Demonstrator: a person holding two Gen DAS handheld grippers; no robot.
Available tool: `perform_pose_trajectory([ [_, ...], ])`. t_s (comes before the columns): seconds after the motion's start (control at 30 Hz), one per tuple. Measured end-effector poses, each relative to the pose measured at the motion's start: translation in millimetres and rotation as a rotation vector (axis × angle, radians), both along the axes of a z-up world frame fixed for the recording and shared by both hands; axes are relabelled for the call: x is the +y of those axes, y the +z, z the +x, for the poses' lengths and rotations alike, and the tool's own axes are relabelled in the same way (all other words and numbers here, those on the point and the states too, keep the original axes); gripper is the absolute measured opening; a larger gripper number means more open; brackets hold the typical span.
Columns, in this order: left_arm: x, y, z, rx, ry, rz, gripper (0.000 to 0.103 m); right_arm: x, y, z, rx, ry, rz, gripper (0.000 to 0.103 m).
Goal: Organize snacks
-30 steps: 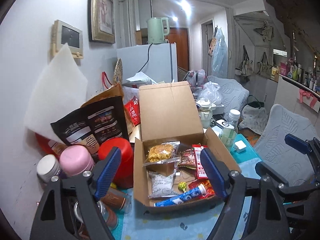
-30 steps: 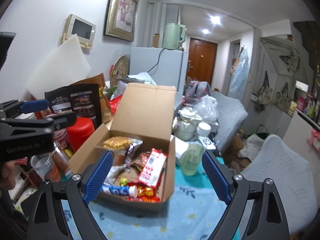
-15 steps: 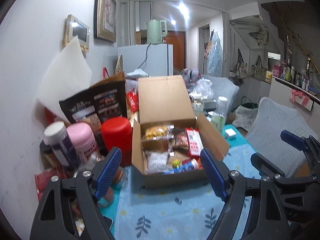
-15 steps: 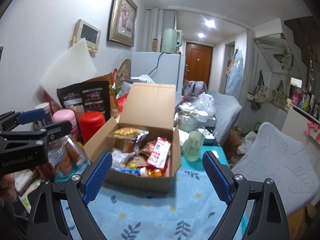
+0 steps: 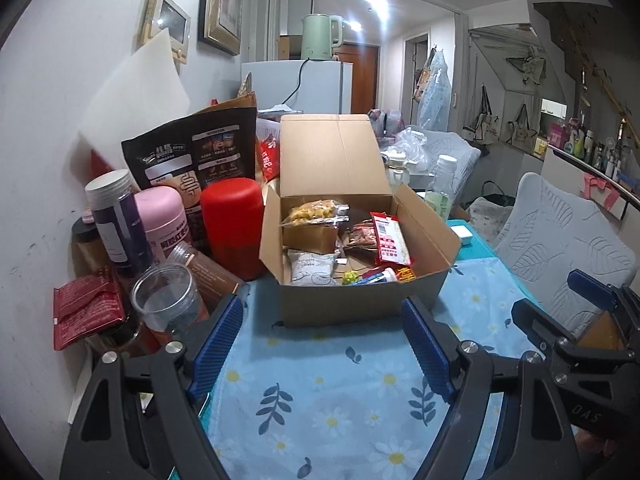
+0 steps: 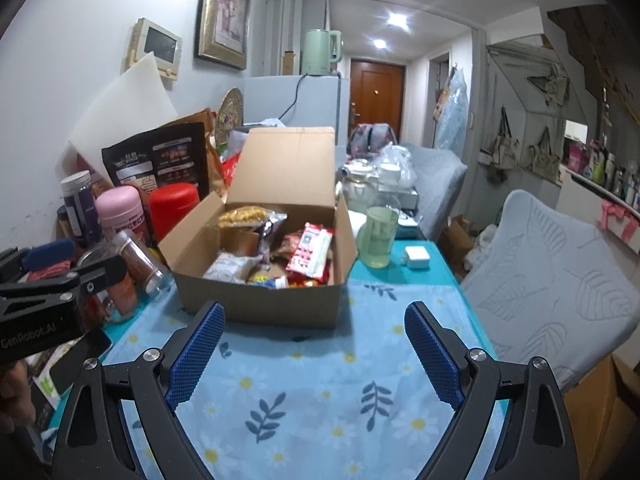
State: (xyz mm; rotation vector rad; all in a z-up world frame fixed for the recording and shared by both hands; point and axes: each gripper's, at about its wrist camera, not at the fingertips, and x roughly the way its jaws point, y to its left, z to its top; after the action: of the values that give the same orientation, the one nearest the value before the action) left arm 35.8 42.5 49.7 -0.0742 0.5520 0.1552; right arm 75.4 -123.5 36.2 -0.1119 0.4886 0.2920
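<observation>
A: Left tool (image 5: 322, 340): jaws wide, nothing between. Right tool (image 6: 314, 350): jaws wide, likewise empty. Both low over the bench (image 6: 320, 380), short of the box (image 5: 360, 300).

B: Location of snacks?

A: Inside the box, straight ahead of both tools, lid flap up. Yellow bag (image 5: 314, 212) at the far wall, white pouch (image 5: 312, 266) nearer, red pack (image 5: 390, 236) leaning toward the right wall, blue tube (image 5: 376, 278) against the near wall. Loosely piled; not sorted.

B: Hazards?

A: Several, as judged. Jars (image 5: 164, 300) crowded just left of the left tool; an outward swing likely to topple the clear one, possibly the red canister (image 5: 234, 228) behind it. Green jug (image 6: 378, 240) touching or nearly touching the box's right wall; a shove on the box liable to tip it, contents appearing liquid. Near wall standing between tools and snacks; a level approach apt to push the box instead of clearing it. Foil bags slick and puffy; a shallow pinch prone to slip.

B: Remedy?

A: Entry from above advised. One item per grasp.
</observation>
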Motion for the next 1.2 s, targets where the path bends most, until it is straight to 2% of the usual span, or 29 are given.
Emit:
perform_pose_trajectory([
  [0.4,5.4,0.3,-5.5,0.005,0.019,-0.013,0.081,1.1,-5.5,-0.4,0.029,0.010,0.009,0.093],
  [0.53,5.0,0.7,-7.1,0.005,0.034,0.007,0.081,2.9,-5.5,-0.6,0.028,0.005,-0.001,0.093],
  [1.2,2.3,1.3,-9.9,0.015,0.034,0.001,0.081,-2.1,-0.1,-0.8,0.023,0.004,0.008,0.093],
])
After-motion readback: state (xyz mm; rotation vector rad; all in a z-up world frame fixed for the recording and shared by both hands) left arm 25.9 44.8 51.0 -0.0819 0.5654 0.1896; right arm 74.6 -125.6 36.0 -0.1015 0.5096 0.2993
